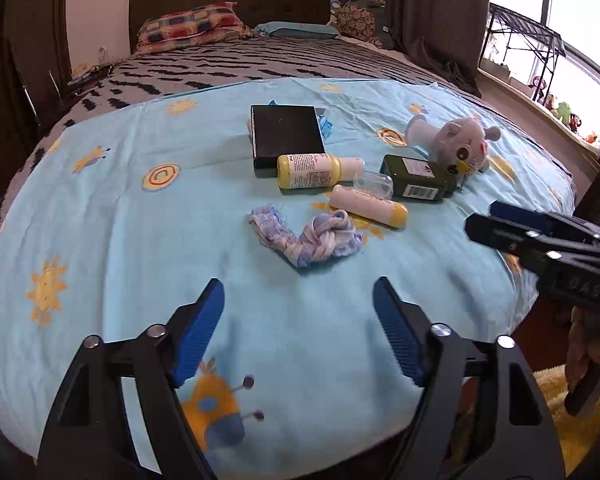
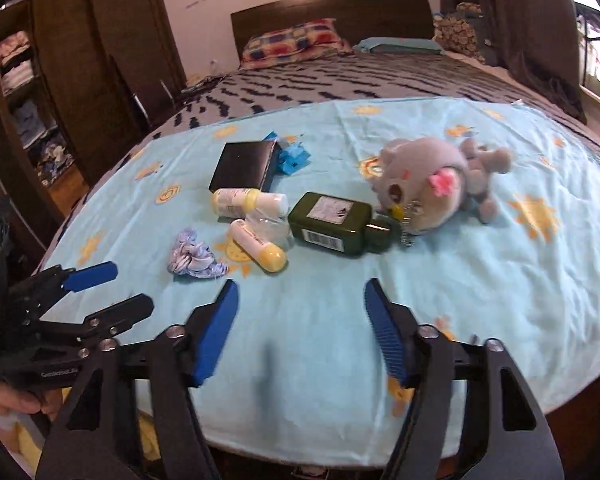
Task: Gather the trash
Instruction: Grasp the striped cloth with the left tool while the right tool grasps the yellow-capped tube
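Both grippers, left (image 1: pixel 298 292) and right (image 2: pixel 300 292), gape empty; the bottles (image 2: pixel 332 222) at twelve o'clock lie touching, so grabbing one may roll another.

sheet (image 1: pixel 140 208) – matt cotton cloth | green bottle (image 2: pixel 332 222) – glossy plastic | plush toy (image 2: pixel 424 184) – soft fuzzy fabric

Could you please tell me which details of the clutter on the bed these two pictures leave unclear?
- Blue wrapper: mostly hidden behind the black box in the left wrist view.
- Dark green bottle: label print too small to read in either view.
- Clear plastic piece: see-through, its shape unclear among the two yellow-and-white bottles.
- Any trash container: none in view.
- Right hand-held gripper: motion-blurred in the left wrist view.
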The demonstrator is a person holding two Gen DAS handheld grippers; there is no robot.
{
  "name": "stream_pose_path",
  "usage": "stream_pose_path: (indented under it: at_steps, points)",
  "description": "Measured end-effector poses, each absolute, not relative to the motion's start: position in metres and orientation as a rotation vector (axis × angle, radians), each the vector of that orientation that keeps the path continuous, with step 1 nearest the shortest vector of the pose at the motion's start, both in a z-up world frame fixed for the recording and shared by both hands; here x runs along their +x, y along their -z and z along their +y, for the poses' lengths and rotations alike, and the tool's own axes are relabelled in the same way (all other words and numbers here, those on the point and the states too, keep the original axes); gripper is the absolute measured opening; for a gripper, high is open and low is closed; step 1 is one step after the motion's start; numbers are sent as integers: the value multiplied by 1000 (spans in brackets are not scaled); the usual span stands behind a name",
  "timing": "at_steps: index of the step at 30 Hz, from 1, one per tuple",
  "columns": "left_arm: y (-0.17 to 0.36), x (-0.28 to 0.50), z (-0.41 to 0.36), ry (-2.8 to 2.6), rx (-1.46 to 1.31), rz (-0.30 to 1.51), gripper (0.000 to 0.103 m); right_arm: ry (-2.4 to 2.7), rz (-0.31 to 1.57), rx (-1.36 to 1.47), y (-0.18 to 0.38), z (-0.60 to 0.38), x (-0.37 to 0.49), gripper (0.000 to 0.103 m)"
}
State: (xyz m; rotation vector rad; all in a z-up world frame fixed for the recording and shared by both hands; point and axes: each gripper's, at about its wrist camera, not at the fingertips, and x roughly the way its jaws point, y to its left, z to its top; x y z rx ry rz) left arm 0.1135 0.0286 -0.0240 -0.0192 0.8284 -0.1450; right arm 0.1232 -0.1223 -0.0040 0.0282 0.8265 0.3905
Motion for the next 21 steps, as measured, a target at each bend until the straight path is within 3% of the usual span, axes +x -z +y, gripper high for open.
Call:
stream_pose_path:
  at_steps: [3, 9, 10, 11, 13, 21]
  points:
    - [28, 126, 25, 158, -17, 819, 66, -386, 858, 39, 15, -116, 137, 46]
    - [38, 148, 15, 188, 10, 823, 65, -391, 845, 61, 22, -106, 148, 44]
    - [39, 152, 16, 193, 9, 827, 59, -397, 849, 61, 23, -104, 149, 44]
    - [41, 155, 16, 197, 11, 836, 46, -403, 854, 58, 25, -101, 150, 44]
    - [42, 158, 18, 195, 17, 840, 34, -408, 860, 45, 28, -97, 151, 44]
    - [38, 152, 42, 141, -1, 836, 28, -426, 855, -14, 37, -77, 162, 45]
